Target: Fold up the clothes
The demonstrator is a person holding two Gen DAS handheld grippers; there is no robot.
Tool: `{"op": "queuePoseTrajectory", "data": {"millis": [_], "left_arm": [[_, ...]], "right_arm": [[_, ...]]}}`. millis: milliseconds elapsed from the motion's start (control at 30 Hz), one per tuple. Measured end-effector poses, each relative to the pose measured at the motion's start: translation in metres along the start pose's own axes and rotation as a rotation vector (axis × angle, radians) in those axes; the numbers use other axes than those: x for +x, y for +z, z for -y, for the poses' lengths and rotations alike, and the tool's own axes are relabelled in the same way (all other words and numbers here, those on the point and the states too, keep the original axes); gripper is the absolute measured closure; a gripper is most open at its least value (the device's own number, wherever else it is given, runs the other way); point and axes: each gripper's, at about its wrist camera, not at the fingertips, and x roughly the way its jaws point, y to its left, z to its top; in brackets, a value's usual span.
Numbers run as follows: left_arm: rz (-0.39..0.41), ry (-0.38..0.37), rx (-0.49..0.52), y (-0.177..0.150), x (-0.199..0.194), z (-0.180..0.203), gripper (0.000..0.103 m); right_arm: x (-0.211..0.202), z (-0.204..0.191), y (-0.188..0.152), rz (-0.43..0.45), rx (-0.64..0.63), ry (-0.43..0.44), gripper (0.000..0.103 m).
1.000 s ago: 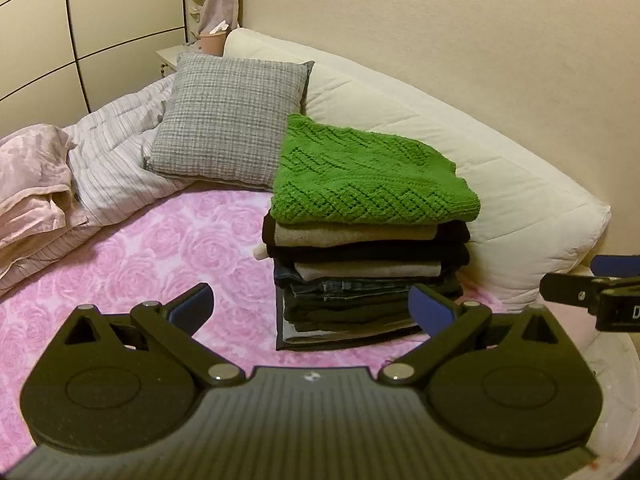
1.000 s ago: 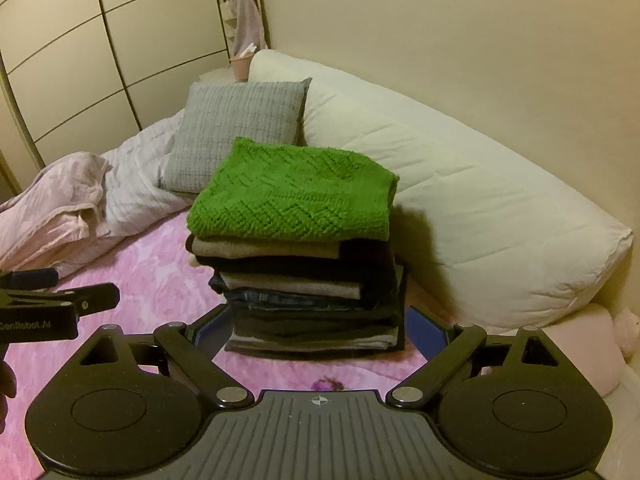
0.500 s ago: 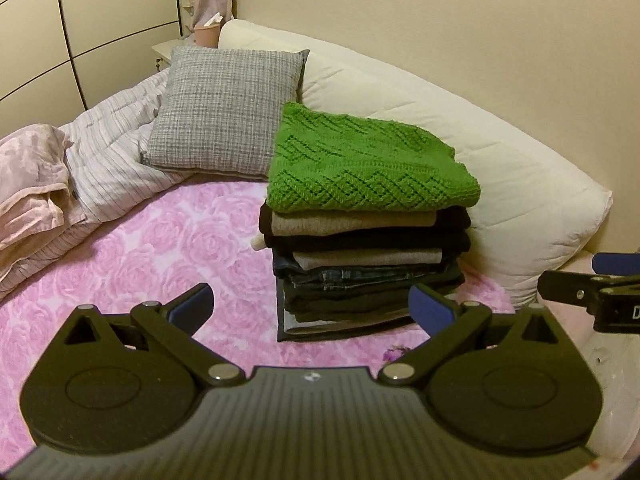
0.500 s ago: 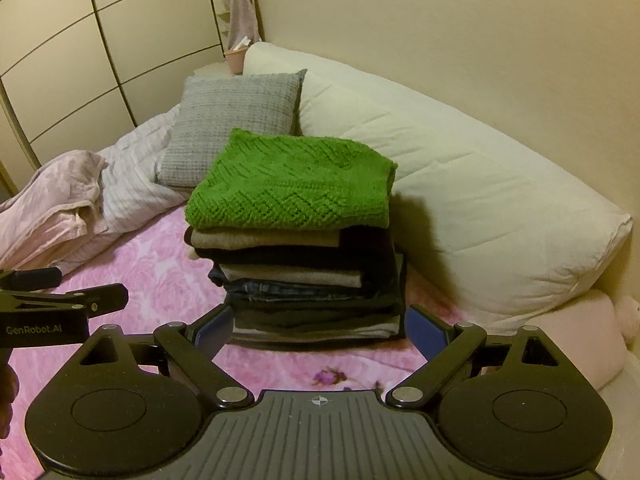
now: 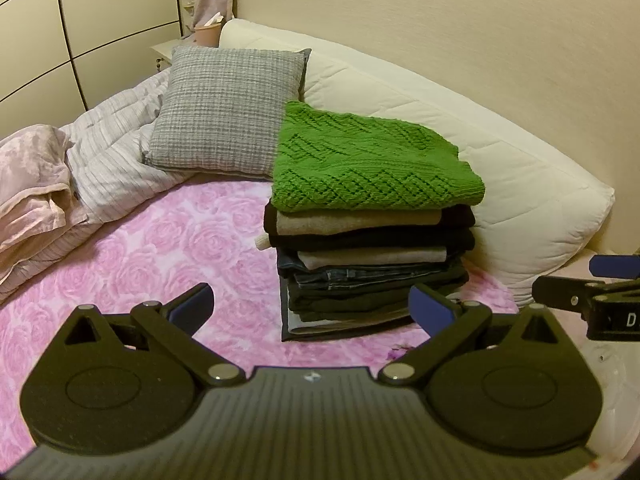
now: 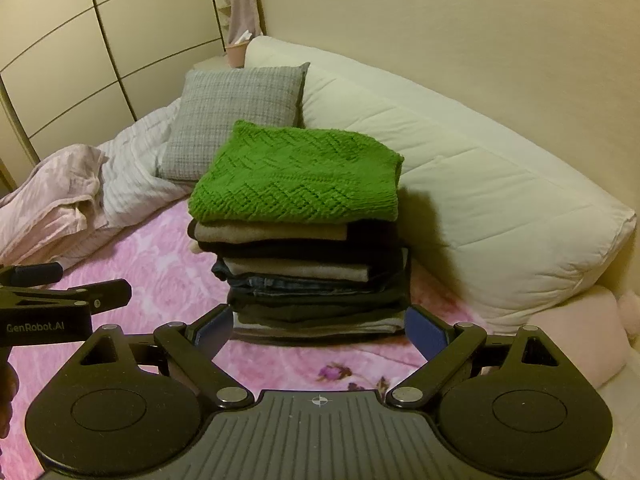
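Two grippers hover side by side over the bed [image 5: 168,248], and we see both sets of jaws spread wide with nothing between them. Ahead of the left gripper [image 5: 311,307] and a little toward its right jaw stands the stack of folded clothes [image 5: 372,264], resting on the pink rose blanket, apart from the jaws. From the right gripper [image 6: 319,330] the same stack [image 6: 312,272] sits almost dead ahead, framed between the two jaws but beyond their tips, so we judge the right hand the better lined up of the two.

On top lies the green knit sweater [image 6: 298,174], folded flat. Its long axis runs across our view, jaw to jaw, and its folded front edge faces us. Behind the stack a white bolster [image 6: 480,184] leans on the wall, and beyond the left jaw a grey cushion [image 5: 228,112] stands. Loose pink bedding [image 5: 28,188] is bunched well off past the left jaw; we cannot tell whether it is clothing.
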Motion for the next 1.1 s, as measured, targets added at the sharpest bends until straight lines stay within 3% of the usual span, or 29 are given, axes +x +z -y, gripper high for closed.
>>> {"op": "queuePoseTrajectory", "data": {"millis": [1100], "left_arm": [[-0.045, 0.006, -0.01, -0.017, 0.002, 0.001, 0.001]], "right_arm": [[0.007, -0.006, -0.012, -0.052, -0.017, -0.005, 0.013]]}}
